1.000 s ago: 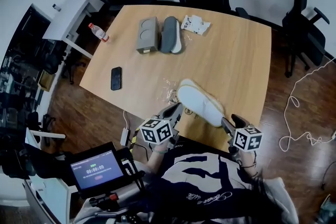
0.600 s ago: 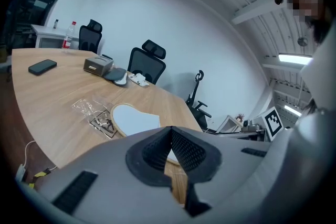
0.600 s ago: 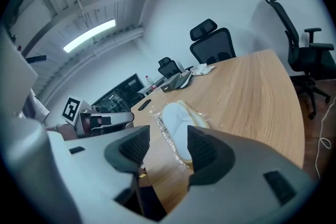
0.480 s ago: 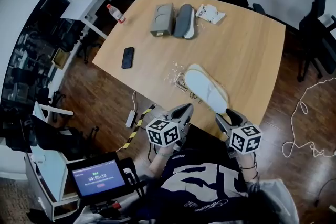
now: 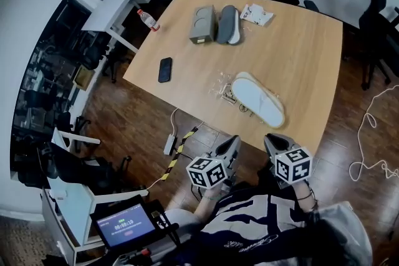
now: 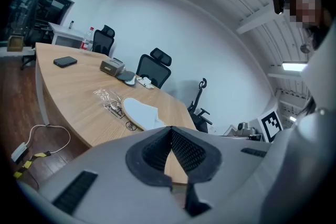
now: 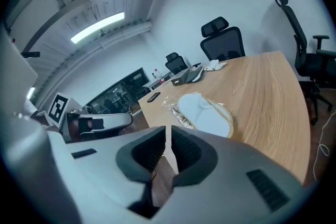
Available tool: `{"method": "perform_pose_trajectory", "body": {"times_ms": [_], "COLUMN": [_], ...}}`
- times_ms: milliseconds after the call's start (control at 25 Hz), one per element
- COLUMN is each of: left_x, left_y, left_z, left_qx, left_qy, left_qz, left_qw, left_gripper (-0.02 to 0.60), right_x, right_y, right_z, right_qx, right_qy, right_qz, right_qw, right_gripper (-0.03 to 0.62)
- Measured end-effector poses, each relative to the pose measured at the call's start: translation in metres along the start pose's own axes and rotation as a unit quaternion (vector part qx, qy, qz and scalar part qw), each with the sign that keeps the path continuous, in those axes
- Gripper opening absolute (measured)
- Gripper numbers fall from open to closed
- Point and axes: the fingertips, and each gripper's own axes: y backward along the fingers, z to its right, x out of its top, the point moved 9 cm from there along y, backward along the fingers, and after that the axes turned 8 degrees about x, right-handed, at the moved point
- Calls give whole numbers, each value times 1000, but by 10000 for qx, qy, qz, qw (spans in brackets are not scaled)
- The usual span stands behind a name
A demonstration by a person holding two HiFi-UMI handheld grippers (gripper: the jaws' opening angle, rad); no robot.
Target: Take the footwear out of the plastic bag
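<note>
- In the head view, the left gripper [image 5: 233, 142] and the right gripper [image 5: 270, 137] are both off the near edge of the worktop [image 5: 305, 53]. They hang over the wooden floor [image 5: 140, 115], close to the person's body. This view does not show how their fingers [image 6: 189, 152] stand.
- The left gripper view shows that gripper's fingers pressed together at the tips, with nothing between them.
- The right gripper view shows the right gripper's fingers, which have just been closing. They are drawn almost together, with only a thin slit between them and nothing in it.
- The white slipper [image 5: 259, 98] lies on the worktop near its near edge, apart from both grippers. The clear plastic bag [image 5: 223, 85] lies crumpled at the slipper's left end and touches it. From the low angle of both gripper views, the slipper lies bare beside the bag, not inside it.
- Only the head view lays out the far end of the worktop clearly. A grey box [image 5: 201, 25] sits just beside a grey slipper [image 5: 228, 16], with a white packet [image 5: 257, 14] near them.
- The head view also shows a phone [image 5: 164, 69] near the left edge and a bottle [image 5: 148, 20] by the white side desk [image 5: 115, 6]. A lit screen [image 5: 124, 225] is at the bottom of that view.
- Only the gripper views show the ceiling lights [image 7: 97, 28].
</note>
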Motion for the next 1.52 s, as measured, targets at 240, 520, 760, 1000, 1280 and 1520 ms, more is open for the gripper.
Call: {"method": "perform_pose_trajectory", "body": {"times_ms": [240, 520, 760, 1000, 1280, 1520], "left_x": [-19, -51, -89, -107, -104, -103], "left_y": [54, 142, 188, 190, 176, 168], "left_z": [-14, -50, -63, -50, -19, 16], "left_qx": [149, 262, 35, -458, -911, -1071], "left_qy": [133, 319, 560, 624, 385, 200], "left_qz": [268, 570, 577, 367, 291, 328], "left_qw": [9994, 9975, 9968, 9963, 9947, 9935], "left_gripper": [5, 3, 4, 3, 5, 5], "right_x": [-7, -40, -85, -114, -119, -118], "right_y": [-5, -22, -9, 23, 51, 80], "right_z": [-40, -116, -169, -189, -188, -184], "right_qx": [145, 382, 362, 60, -137, -113], "right_qy": [193, 265, 102, -24, -48, -56], "right_qz": [33, 159, 172, 180, 438, 633], "right_qw": [9997, 9988, 9991, 9998, 9989, 9979], "right_gripper": [26, -6, -6, -6, -6, -6]}}
